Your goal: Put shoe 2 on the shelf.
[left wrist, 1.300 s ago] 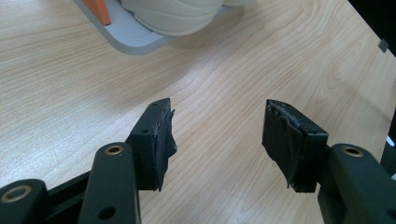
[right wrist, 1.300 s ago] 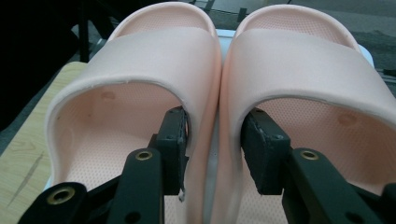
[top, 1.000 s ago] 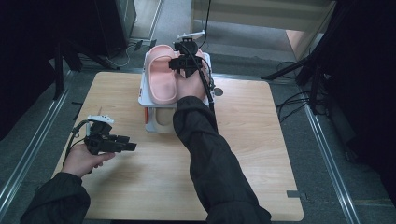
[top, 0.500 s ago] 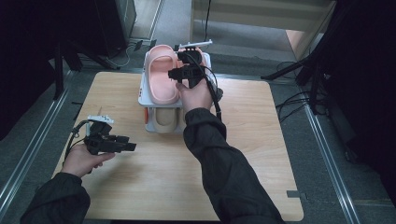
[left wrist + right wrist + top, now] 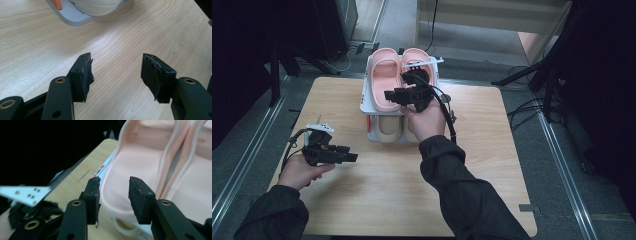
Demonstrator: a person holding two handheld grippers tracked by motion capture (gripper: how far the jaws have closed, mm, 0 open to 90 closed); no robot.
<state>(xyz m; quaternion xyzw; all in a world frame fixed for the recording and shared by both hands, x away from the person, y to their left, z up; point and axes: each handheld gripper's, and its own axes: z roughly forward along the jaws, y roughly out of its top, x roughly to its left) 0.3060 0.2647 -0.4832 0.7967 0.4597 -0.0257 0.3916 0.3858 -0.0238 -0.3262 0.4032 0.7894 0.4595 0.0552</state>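
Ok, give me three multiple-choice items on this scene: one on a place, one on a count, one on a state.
1. Where do the pink slippers lie?
A. on the rack's top shelf
B. on the bare table
C. on the floor

2. How many pink slippers are there?
A. one
B. two
C. four

3. How does the left gripper stand?
A. shut on a slipper
B. shut on nothing
C. open over bare wood

Answers: 1 A, they rest on the top of the rack, above a cream pair. 2 B, the high view shows two side by side. 3 C, its jaws stand apart with only table between them.
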